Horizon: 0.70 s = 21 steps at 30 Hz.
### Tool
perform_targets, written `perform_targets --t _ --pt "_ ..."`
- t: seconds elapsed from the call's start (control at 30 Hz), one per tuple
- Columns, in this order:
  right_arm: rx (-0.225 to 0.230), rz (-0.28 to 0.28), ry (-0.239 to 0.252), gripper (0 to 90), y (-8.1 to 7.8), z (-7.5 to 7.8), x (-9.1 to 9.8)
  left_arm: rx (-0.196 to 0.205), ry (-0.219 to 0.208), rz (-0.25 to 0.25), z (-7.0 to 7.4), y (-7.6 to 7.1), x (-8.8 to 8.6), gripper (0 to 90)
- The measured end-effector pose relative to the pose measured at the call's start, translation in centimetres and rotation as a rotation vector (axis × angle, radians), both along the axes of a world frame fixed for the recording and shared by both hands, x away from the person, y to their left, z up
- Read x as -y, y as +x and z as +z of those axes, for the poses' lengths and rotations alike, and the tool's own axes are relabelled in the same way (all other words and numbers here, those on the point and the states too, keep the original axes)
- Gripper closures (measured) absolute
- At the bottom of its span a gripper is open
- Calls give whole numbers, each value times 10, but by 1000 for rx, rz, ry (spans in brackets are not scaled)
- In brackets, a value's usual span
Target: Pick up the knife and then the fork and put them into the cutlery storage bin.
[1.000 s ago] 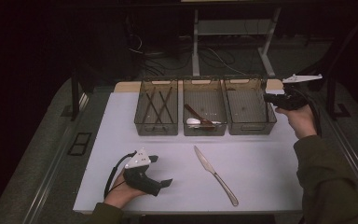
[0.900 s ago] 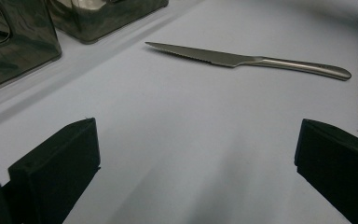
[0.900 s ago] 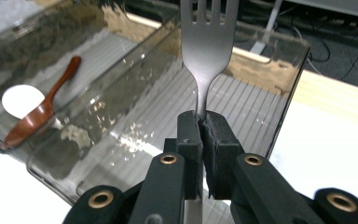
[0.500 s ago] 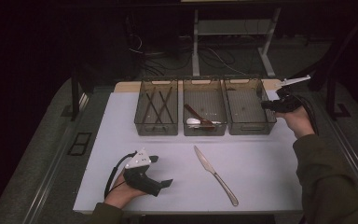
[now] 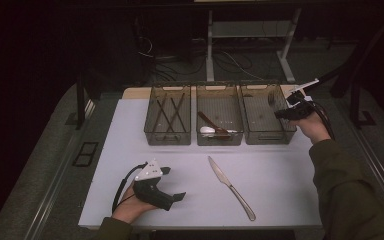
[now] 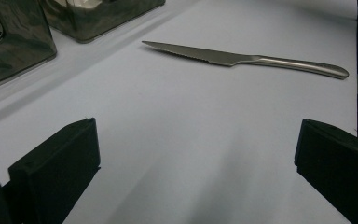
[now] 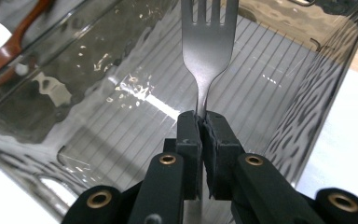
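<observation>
My right arm reaches forward along the right edge of the table, sleeve in from the bottom corner, and my hand holds the right gripper (image 5: 284, 113) over the near right corner of the right-hand bin (image 5: 266, 114), its nose pointing left across the rim. Its jaws are pinched tight on the neck of a fork (image 7: 209, 44); in the right gripper view the tines stick out ahead of the pads, over the ribbed floor of that smoky plastic bin. My left hand lies low at the near left of the white mat (image 5: 130, 130), palm under the left gripper (image 6: 191, 154), which rests on the mat with its jaws spread wide and nothing between them, aimed toward the knife (image 5: 231, 187). The knife lies flat on the mat in front of the middle bin (image 5: 219, 120), blade toward the bins, well apart from both grippers. The middle bin holds a brown-handled spoon (image 5: 211, 123) and something white, and the left bin (image 5: 167, 119) holds dark sticks. Compared with a second ago, my right hand has come down and in toward the bin: then the gripper was higher and farther off the bin's right side. My left hand and the knife lie where they were.
</observation>
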State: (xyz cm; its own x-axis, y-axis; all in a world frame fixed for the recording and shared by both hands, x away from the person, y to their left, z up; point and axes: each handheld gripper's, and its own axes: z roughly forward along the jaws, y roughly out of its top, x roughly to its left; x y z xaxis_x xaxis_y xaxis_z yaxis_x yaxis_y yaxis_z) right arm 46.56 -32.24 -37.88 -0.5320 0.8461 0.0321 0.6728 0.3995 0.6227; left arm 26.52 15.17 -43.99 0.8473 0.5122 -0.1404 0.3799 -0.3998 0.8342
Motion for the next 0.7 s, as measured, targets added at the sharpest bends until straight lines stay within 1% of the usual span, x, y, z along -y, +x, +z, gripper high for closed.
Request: perform_targets --t 0.2,0.23,0.33,0.43,0.53,0.6,0.7 --pt "-37 12 -47 837 8 -7 -12 0 1 -4 0 0 0 0" --pt "-44 6 -51 825 8 -8 -13 0 1 -4 0 0 0 0" --pt "-35 10 -42 746 9 -8 -14 0 1 -4 0 0 0 0" --pt "-26 1 -23 675 7 -5 -14 -1 1 -4 0 0 0 0" --pt "-20 -10 10 607 5 -1 -10 1 2 -6 0 0 0 0" --pt "-12 -17 36 552 1 3 -8 -1 1 -2 0 0 0 0" --pt "12 -25 71 500 -8 11 -5 -1 2 -2 0 0 0 0"
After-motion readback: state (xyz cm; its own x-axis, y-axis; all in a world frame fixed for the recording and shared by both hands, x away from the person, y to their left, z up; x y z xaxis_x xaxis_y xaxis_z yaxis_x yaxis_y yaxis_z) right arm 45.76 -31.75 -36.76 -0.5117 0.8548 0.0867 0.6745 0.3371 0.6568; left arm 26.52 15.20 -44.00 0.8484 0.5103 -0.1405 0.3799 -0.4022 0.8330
